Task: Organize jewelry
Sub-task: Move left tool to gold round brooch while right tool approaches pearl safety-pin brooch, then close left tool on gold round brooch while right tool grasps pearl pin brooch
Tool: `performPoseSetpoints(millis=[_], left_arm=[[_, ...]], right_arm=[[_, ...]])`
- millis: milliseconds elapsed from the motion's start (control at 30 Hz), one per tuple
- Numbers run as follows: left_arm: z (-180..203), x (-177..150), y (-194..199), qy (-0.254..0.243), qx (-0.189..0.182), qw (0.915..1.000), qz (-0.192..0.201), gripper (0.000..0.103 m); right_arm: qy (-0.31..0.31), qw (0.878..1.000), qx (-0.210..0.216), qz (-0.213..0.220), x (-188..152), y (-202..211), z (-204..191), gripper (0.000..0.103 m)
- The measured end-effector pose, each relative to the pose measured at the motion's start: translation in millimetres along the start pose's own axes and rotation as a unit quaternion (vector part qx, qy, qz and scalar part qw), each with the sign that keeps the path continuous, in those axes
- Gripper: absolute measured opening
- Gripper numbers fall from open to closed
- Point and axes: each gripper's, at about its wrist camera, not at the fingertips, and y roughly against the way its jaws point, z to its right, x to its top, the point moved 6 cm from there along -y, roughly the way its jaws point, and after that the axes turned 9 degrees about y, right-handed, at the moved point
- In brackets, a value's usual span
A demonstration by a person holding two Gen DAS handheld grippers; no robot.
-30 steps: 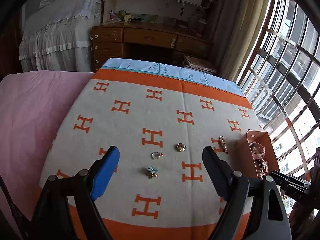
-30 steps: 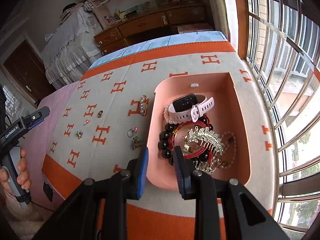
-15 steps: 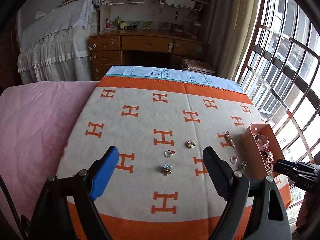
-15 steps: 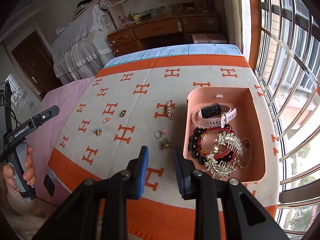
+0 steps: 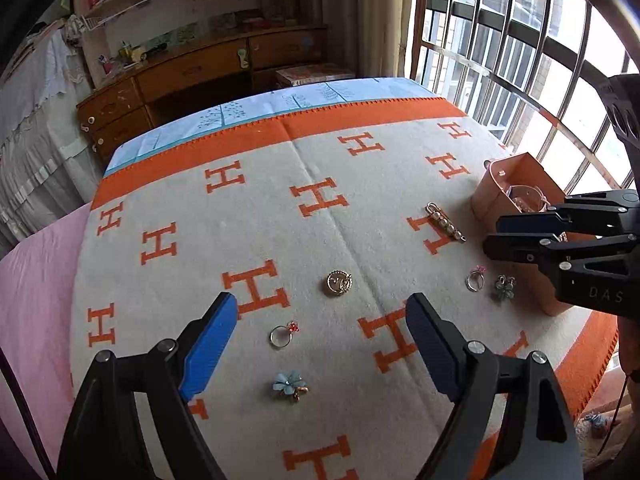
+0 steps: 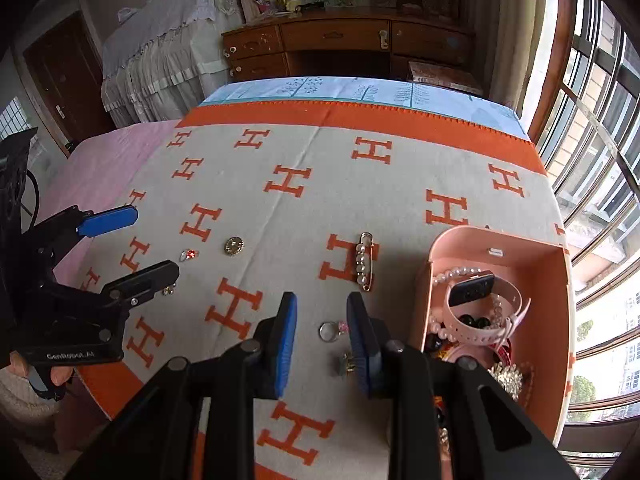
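Loose jewelry lies on the orange-and-cream H blanket. In the left wrist view, a blue flower brooch, a red-stone ring and a gold round brooch lie between my open, empty left gripper. A pearl pin, a pink-stone ring and a grey flower brooch lie near the pink box. My right gripper is open and empty, low over the pink-stone ring. The pink box holds a watch, beads and a comb.
A pink sheet covers the bed's left side. A wooden desk and a draped bed stand beyond the far edge. Barred windows run along the right. The blanket's near orange border marks the front edge.
Both grippers moved closer to the blanket. The right gripper swung left from the pink box to hover over the pink-stone ring, its jaws a little wider. The left gripper turned right, still open.
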Motion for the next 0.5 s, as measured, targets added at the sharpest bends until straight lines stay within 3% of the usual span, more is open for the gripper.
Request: performPoseSetpoints(millis=[167,400,500], left_arm=[[3,4,-35,-0.015,-0.011,0.9992,-0.035,0.083],[0,7,-61,-0.005,-0.023,0.9972,-0.071,0.064],[0,6,-67,-0.010,-0.022,0.9966,-0.078,0.063]], right_arm=[[-0.009,0.999,-0.022,-0.042,13,-46,11,0.026],[0.011,0.995,-0.073,-0.070,19,-70,18,0.025],[0.032,0.992,-0.096,-0.076,17,-73,17,0.021]])
